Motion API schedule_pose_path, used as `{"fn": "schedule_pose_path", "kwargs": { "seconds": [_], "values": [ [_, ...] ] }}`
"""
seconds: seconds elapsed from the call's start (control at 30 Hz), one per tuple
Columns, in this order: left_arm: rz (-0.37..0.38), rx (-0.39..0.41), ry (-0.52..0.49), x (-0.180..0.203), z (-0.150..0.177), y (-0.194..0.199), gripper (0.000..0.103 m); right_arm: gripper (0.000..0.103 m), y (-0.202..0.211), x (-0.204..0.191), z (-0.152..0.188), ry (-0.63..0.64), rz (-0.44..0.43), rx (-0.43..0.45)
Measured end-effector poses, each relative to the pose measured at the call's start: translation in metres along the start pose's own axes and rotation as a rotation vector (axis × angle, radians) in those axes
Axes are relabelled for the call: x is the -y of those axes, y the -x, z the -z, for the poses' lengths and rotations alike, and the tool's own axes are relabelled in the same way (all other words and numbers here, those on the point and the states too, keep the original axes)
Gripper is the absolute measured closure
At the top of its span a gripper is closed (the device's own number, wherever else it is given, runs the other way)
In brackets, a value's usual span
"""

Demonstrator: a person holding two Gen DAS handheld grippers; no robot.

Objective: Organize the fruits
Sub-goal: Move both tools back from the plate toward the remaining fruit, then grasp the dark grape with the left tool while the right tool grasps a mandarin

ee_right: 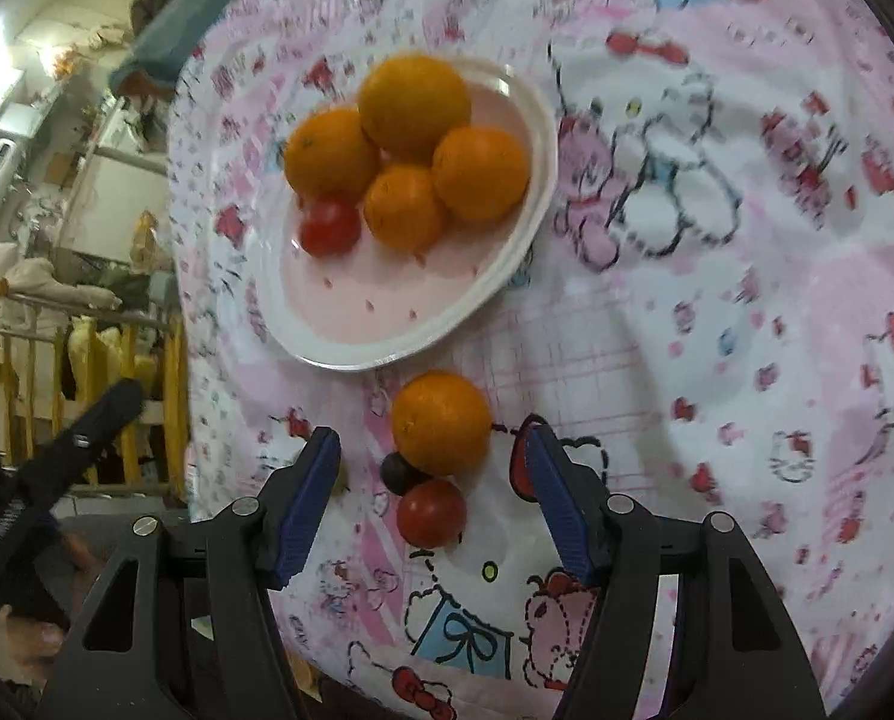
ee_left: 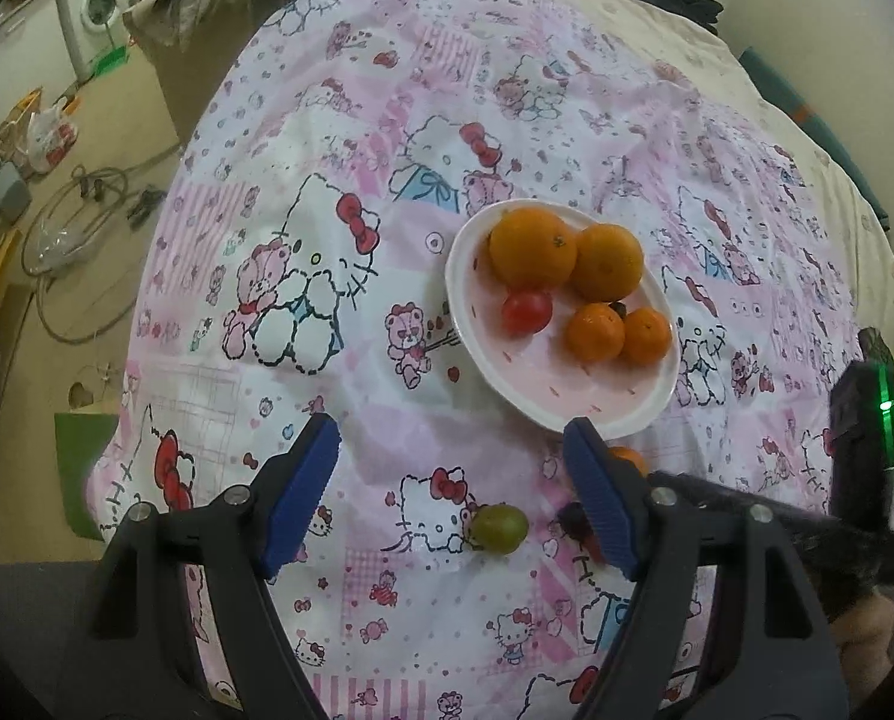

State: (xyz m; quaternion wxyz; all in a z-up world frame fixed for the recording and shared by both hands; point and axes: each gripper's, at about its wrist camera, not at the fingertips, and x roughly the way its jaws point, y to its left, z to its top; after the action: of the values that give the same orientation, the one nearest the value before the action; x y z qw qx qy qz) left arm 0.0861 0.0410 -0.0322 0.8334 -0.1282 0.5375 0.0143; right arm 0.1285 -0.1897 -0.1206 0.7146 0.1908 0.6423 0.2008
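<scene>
Right wrist view: nearest the camera, the right gripper [ee_right: 432,501] pointed steeply down, its blue fingers [ee_right: 303,510] standing apart and clamped on nothing. Between them on the patterned cloth [ee_right: 717,312] lay a red tomato [ee_right: 431,513]. Touching it just beyond were a small dark fruit [ee_right: 398,473] and a loose orange [ee_right: 441,422]. Farther off sat the plate [ee_right: 399,354], holding four oranges and a second tomato [ee_right: 329,227], with its near half bare.

From the left wrist view, the left gripper [ee_left: 450,495] also had its fingers apart and empty. A green fruit [ee_left: 498,529] lay on the cloth between them, nearer the right-hand finger. Beyond stood the plate [ee_left: 573,417], with the other gripper showing at the picture's right edge.

The step in hand appeared to be the right gripper coming down on the loose cluster. To do it well, the fingers would best straddle one fruit only, probably the tomato, since its neighbours touch it and could roll if nudged. A soft squeeze would suit the tomato's thin skin, then a lift clear of the rim and a release onto the plate's bare near side.
</scene>
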Motion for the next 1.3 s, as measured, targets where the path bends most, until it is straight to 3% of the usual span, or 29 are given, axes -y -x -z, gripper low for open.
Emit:
{"fn": "schedule_pose_path", "kwargs": {
  "seconds": [0.3,0.37,0.4,0.63,0.8,0.9,0.97,1.1,1.3],
  "values": [
    [0.020,-0.035,-0.001,0.001,0.000,-0.005,0.029,0.040,-0.032,-0.013,-0.009,0.062,0.078,-0.045],
    [0.021,-0.038,-0.006,0.003,0.001,-0.006,0.029,0.046,-0.034,-0.013,-0.010,0.068,0.100,-0.045],
    [0.019,-0.040,-0.010,0.004,0.002,-0.007,0.029,0.055,-0.034,-0.012,-0.009,0.077,0.114,-0.046],
    [0.036,-0.082,-0.027,0.008,0.004,-0.016,0.029,0.058,-0.022,-0.007,-0.008,0.063,0.081,-0.031],
    [0.050,-0.181,-0.075,0.021,0.011,-0.037,0.029,0.058,0.009,0.006,-0.008,0.007,0.041,0.045],
    [0.073,-0.255,-0.104,0.032,0.015,-0.053,0.043,0.058,0.034,0.017,-0.008,-0.029,0.017,0.104],
    [0.090,-0.305,-0.110,0.040,0.017,-0.063,0.059,0.058,0.047,0.022,-0.007,-0.047,0.006,0.137],
    [0.092,-0.391,-0.177,0.068,0.024,-0.086,0.063,0.058,0.065,0.037,-0.007,-0.079,-0.005,0.176],
    [0.044,-0.414,-0.221,0.089,0.023,-0.106,0.063,0.058,0.073,0.042,-0.005,-0.103,-0.017,0.194]
  ]
}}
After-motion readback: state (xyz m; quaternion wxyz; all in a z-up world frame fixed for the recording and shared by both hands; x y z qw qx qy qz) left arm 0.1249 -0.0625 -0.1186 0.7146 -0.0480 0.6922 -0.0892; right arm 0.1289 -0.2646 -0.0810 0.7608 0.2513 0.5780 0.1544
